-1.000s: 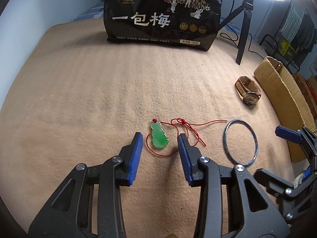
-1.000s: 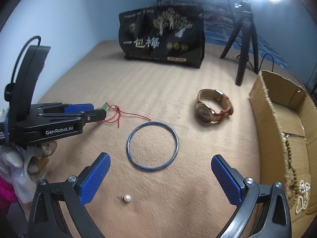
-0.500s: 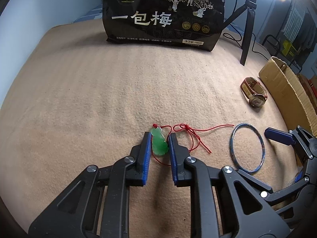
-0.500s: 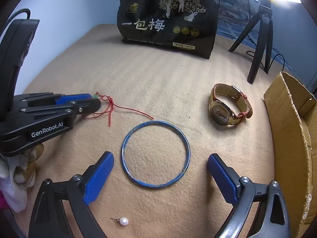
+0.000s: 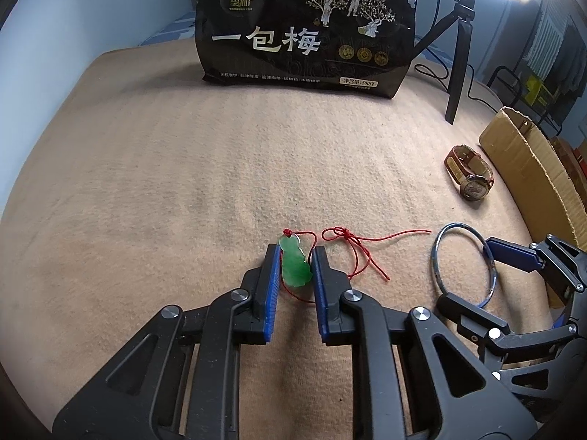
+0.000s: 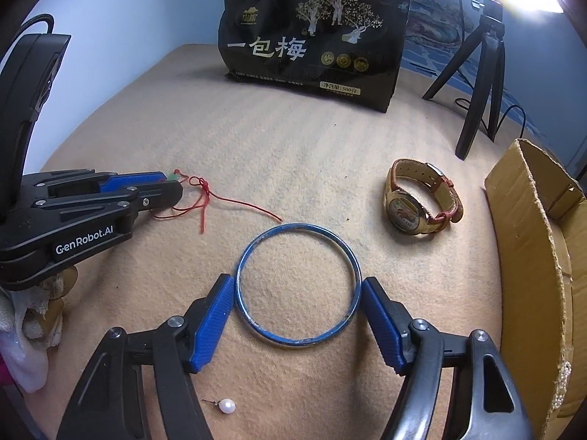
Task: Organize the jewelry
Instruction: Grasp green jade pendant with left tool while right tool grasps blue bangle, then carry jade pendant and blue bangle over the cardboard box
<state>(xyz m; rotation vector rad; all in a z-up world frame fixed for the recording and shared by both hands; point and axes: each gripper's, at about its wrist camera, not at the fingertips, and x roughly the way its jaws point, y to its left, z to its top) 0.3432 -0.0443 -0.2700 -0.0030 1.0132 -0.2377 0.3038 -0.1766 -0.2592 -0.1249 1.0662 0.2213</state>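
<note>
A green jade pendant [image 5: 294,263] on a red cord [image 5: 361,245] lies on the tan blanket. My left gripper [image 5: 295,256] is shut on the pendant, its blue pads touching both sides; it also shows in the right wrist view [image 6: 172,183]. A blue bangle [image 6: 297,284] lies flat on the blanket. My right gripper [image 6: 297,289] straddles it, blue pads touching or almost touching its left and right rim. The bangle also shows in the left wrist view [image 5: 464,264].
A brown-strapped watch [image 6: 422,201] lies right of the bangle. An open cardboard box [image 6: 528,242] holding beads stands at the right edge. A small pearl earring [image 6: 225,406] lies near me. A black snack bag [image 6: 315,36] and a tripod [image 6: 480,84] stand at the back.
My left gripper closed onto the green pendant. My right gripper moved forward and narrowed around the blue bangle.
</note>
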